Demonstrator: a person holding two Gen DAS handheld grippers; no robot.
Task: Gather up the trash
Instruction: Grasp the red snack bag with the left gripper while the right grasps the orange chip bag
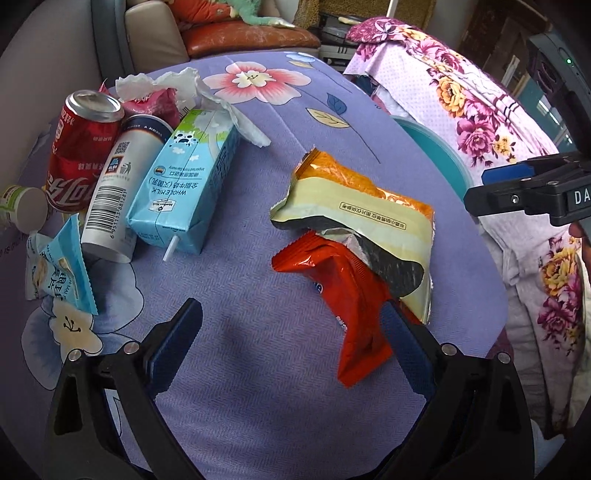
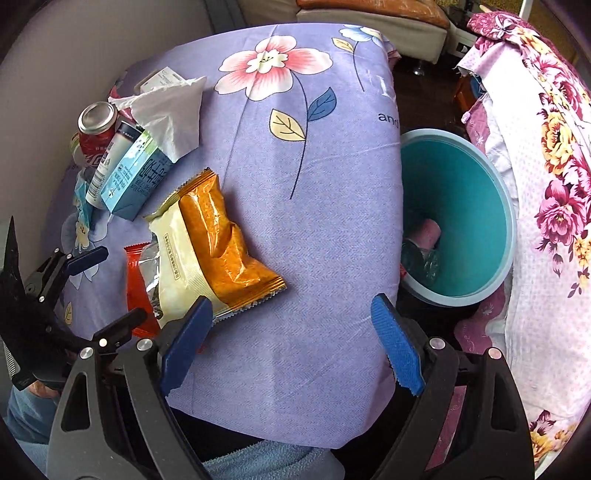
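Trash lies on a purple flowered cloth [image 1: 288, 155]. An orange and cream snack bag [image 1: 354, 206] overlaps a red wrapper [image 1: 351, 295]. My left gripper [image 1: 291, 317] is open and empty, its right finger beside the red wrapper. At the left lie a red cola can [image 1: 81, 147], a white can [image 1: 118, 184], a blue milk carton [image 1: 188, 184], a tissue [image 1: 207, 96] and a blue packet [image 1: 59, 269]. My right gripper [image 2: 291, 317] is open and empty above the cloth, with the snack bag [image 2: 218, 243] at its left finger. The teal bin [image 2: 469, 218] holds some trash.
A small white cup [image 1: 22, 210] sits at the far left. A pink flowered blanket [image 2: 546, 177] is heaped to the right of the bin. A sofa with an orange cushion [image 1: 251, 35] stands behind. The right gripper shows at the left wrist view's right edge [image 1: 517, 184].
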